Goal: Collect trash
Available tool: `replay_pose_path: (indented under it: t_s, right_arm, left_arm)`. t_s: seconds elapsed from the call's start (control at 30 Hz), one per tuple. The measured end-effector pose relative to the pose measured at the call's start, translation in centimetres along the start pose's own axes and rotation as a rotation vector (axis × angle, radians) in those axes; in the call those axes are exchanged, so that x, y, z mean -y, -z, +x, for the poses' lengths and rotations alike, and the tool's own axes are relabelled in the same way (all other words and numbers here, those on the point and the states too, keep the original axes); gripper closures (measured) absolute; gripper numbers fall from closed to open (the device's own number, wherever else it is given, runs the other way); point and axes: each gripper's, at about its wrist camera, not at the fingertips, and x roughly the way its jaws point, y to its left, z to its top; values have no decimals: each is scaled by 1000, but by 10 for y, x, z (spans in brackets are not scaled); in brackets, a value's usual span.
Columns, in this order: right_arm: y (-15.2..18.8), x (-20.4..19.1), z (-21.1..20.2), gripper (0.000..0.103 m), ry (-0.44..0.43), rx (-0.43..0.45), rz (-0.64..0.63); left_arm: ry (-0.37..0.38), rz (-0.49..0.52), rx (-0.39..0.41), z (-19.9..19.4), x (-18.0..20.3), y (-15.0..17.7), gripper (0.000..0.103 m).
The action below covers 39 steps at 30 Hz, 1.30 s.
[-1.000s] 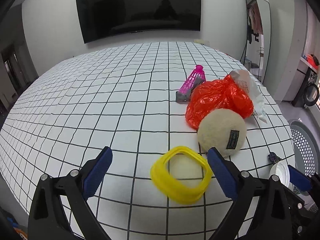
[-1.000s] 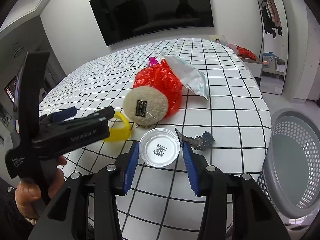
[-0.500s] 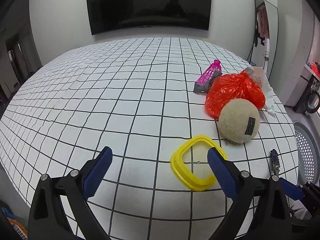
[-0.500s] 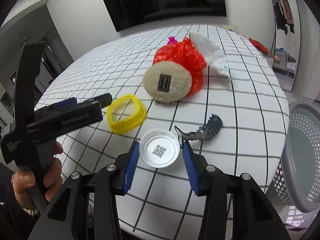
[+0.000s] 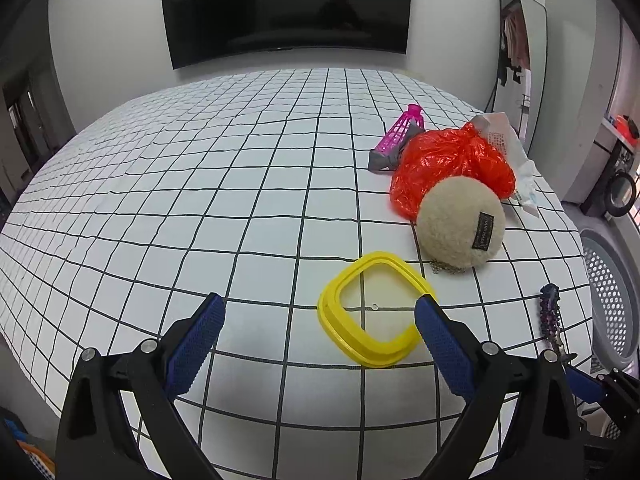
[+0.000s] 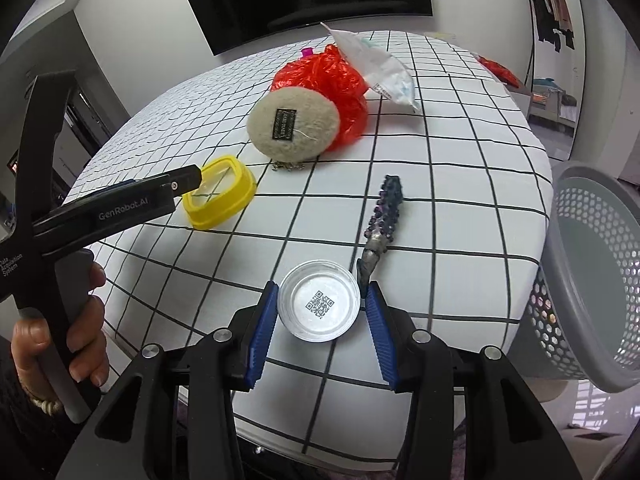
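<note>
The right gripper [image 6: 321, 312] has its blue pads on either side of a small clear round lid [image 6: 319, 306] with a QR code printed on it. The lid fills the gap between the pads, both of which appear to press its rim, so the jaws are clamped on it at a middling width. The lid sits low over the grid-patterned bed cover [image 6: 440, 152] near the bed's edge. Just beyond the right pad lies a dark beaded hair clip [image 6: 382, 216], its grey end close to the lid's rim.

The left gripper [image 5: 318, 322] stands wide apart and holds nothing. Its right pad overlaps the near corner of a yellow square ring [image 5: 374, 308] lying flat on the cover; whether they touch is unclear. The ring lies mostly within the gap, toward the right pad. In the right wrist view a hand [image 6: 60, 340] grips the left tool's handle.

Farther out sits a round beige fuzzy pouch [image 5: 460, 226] with a dark label and a small chain beneath it. It leans against a crumpled orange plastic bag [image 5: 452, 160]. Behind the bag are a pink mesh item [image 5: 400, 132] and a white plastic packet [image 5: 512, 152]. A grey perforated basket [image 6: 592, 280] stands beside the bed on the right. A dark television [image 5: 286, 8] hangs on the far wall.
</note>
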Motion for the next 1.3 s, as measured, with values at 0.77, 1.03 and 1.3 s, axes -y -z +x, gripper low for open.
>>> replay_pose_path:
  t_s: [0.77,1.03,1.3]
  right_arm:
    - [-20,29,-7,45,133,65,51]
    - [-27,22,13,72,181,37,5]
    - [-22,28,-2,83,140,64,39]
  left_arm:
    - [1,6,-7,1,2,2,9]
    - [13,-1,-8,-2,0,3,9]
    - [82,58,-4,-18,27,15,9]
